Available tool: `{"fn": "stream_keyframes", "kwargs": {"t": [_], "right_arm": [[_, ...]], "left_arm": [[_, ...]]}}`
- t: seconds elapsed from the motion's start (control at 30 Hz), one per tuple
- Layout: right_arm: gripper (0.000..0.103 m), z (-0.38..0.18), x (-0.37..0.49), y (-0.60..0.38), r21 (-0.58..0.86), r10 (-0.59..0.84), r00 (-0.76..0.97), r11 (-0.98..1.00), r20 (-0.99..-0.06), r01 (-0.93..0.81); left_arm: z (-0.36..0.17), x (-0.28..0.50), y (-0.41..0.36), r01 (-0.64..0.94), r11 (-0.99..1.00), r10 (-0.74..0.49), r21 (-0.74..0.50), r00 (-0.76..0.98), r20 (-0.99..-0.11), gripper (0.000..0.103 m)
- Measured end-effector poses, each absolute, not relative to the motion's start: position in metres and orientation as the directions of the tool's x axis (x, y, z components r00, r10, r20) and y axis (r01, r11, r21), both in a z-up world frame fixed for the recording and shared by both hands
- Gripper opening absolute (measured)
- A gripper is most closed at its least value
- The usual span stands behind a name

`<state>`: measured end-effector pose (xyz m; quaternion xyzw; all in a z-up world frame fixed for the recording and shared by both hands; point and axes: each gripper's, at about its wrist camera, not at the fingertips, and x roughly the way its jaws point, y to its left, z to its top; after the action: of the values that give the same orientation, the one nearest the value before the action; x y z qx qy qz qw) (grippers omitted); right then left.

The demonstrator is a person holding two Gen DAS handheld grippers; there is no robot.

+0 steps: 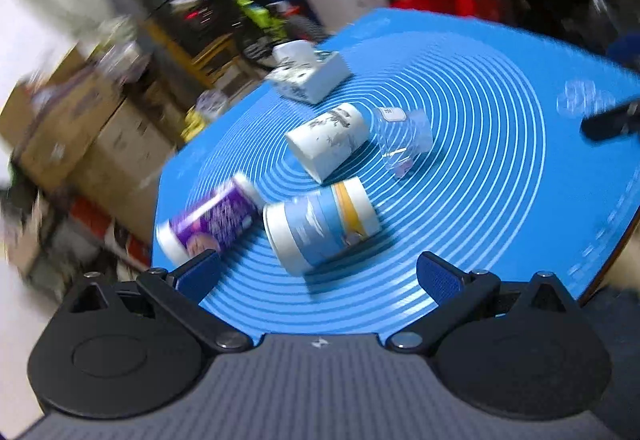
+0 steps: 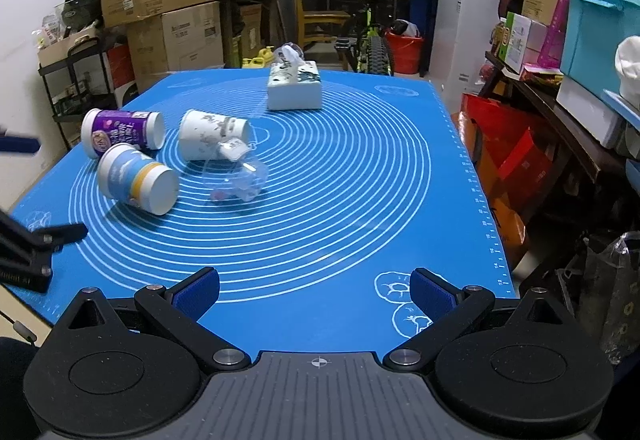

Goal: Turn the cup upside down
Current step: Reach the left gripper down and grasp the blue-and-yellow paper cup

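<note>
Several cups lie on their sides on the blue mat [image 2: 340, 200]: a blue-and-yellow cup [image 2: 136, 184], a purple cup [image 2: 120, 132], a white patterned cup [image 2: 210, 136] and a clear plastic cup [image 2: 240, 176]. In the left wrist view, which is blurred, the blue-and-yellow cup [image 1: 320, 228] lies just ahead of my open, empty left gripper [image 1: 316, 272], with the purple cup [image 1: 208, 224], white cup [image 1: 326, 142] and clear cup [image 1: 404, 140] around it. My right gripper [image 2: 314, 294] is open and empty over the mat's near edge, well away from the cups.
A white tissue box [image 2: 294, 88] stands at the mat's far side, also in the left wrist view [image 1: 308, 74]. The left gripper's fingers [image 2: 60, 234] show at the right wrist view's left edge. Cardboard boxes [image 2: 160, 0], a bicycle [image 2: 372, 40] and shelves surround the table.
</note>
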<state>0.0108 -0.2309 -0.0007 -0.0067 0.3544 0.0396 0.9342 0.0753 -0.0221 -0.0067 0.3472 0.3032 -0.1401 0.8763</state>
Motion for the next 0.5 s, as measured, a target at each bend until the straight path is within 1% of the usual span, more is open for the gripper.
{"fn": "stream_keyframes", "kwargs": {"t": [0.07,0.2,0.37,0.5], "right_arm": [[0.101,-0.004,0.014,-0.234,0.022,0.068,0.742,0.997,-0.667,-0.072],[0.101,-0.009,0.021,-0.239,0.039,0.073,0.735,0.997,-0.674,-0.064],[0.101,-0.016,0.027,-0.245,0.052,0.078,0.729,0.997,-0.68,-0.057],[0.101,-0.02,0.031,-0.249,0.065,0.082,0.725,0.997,-0.684,-0.051]], "left_arm": [[-0.01,0.091,-0.025,0.503,0.653,-0.033,0.566,0.766,-0.642,0.103],[-0.019,0.118,-0.028,0.646,0.48,-0.083,0.593,0.707,-0.702,0.103],[-0.038,0.138,-0.039,0.768,0.227,-0.047,0.599,0.623,-0.781,0.103],[-0.051,0.153,-0.046,0.801,0.091,-0.003,0.591,0.594,-0.804,0.103]]}}
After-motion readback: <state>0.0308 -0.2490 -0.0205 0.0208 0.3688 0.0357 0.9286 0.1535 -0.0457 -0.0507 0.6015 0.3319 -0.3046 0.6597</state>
